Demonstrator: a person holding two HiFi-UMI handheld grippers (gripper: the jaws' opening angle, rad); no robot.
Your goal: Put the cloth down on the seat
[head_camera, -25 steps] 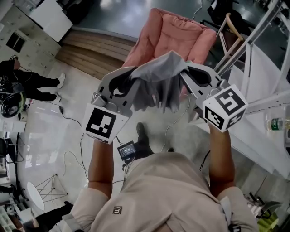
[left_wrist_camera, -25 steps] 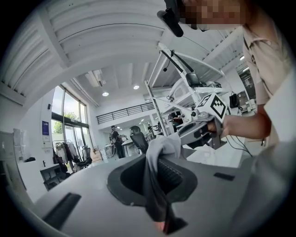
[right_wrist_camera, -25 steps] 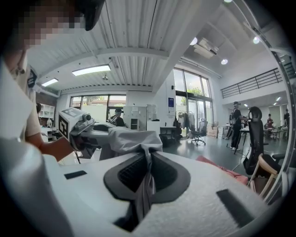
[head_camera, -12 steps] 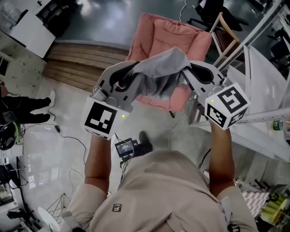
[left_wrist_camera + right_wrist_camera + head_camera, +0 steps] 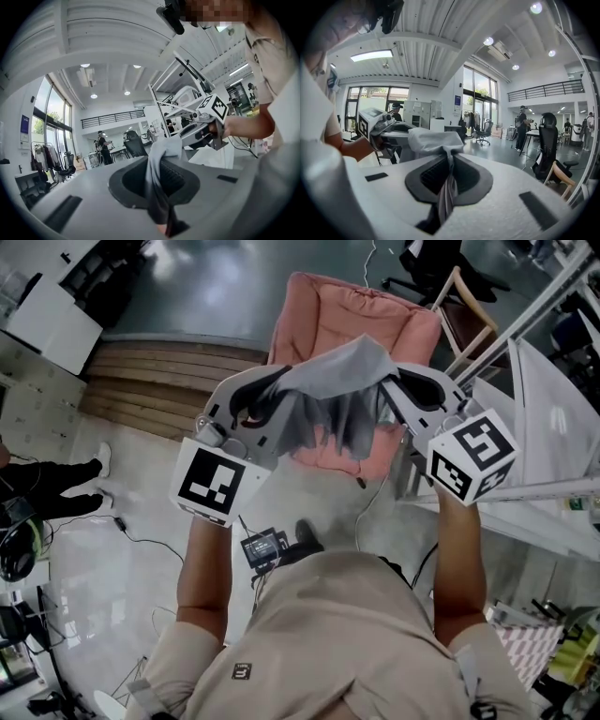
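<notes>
Fingers (image 5: 84, 199) of left gripper (image 5: 274, 395) and right gripper (image 5: 392, 382) pinch the grey cloth (image 5: 339, 381), mid-carry near the pink chair (image 5: 356, 320); next likely lowering onto its seat (image 5: 314, 451), then releasing.

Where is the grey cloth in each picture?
Head view: cloth top middle, between left gripper and right gripper.
Left gripper view: bottom middle, in its jaws.
Right gripper view: middle, in its jaws.
Landmark: a gripper's marker cube shows in every view.
</notes>
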